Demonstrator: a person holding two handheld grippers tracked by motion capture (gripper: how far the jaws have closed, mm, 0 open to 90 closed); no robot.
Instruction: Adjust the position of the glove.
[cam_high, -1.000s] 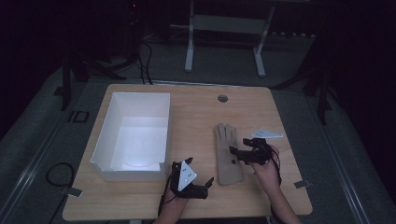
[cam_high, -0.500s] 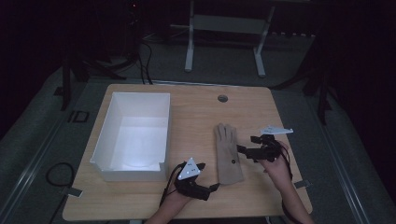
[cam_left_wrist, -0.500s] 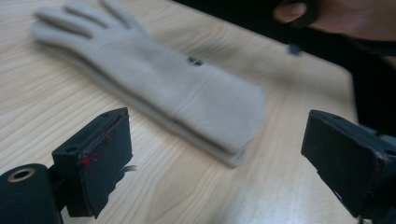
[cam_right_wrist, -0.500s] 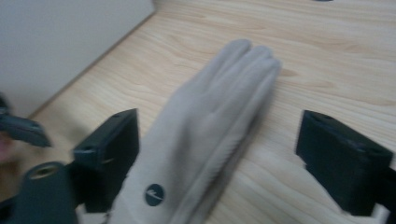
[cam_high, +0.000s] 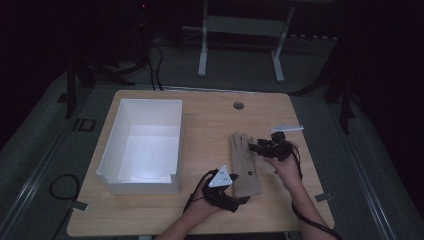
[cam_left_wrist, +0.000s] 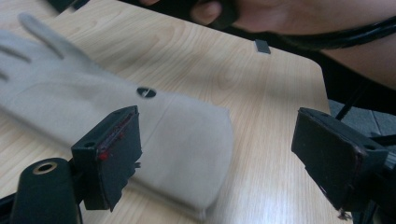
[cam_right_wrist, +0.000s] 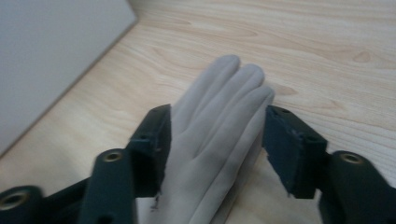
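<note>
Beige and soft, the glove (cam_high: 245, 162) lies flat on the table (cam_high: 210, 115), at about five o'clock from its centre, fingers pointing to twelve, with the white box (cam_high: 142, 145) well apart at nine o'clock.

The left gripper (cam_high: 239, 201) sits at the glove's six o'clock, by the cuff. In the left gripper view its jaws have just been closing, yet they stand apart with the cuff corner lying under one of them, unpinched.

The right gripper (cam_high: 256, 147) comes in from three o'clock. In the right gripper view its jaws have just been closing and straddle the glove's fingers (cam_right_wrist: 219, 121), not yet pressing them.

The likely slip: the cloth is thin and lies flat, so a pad may skate over it and close on nothing, or catch a single layer or one finger. Uneven lifting would then fold or drag the glove.
</note>
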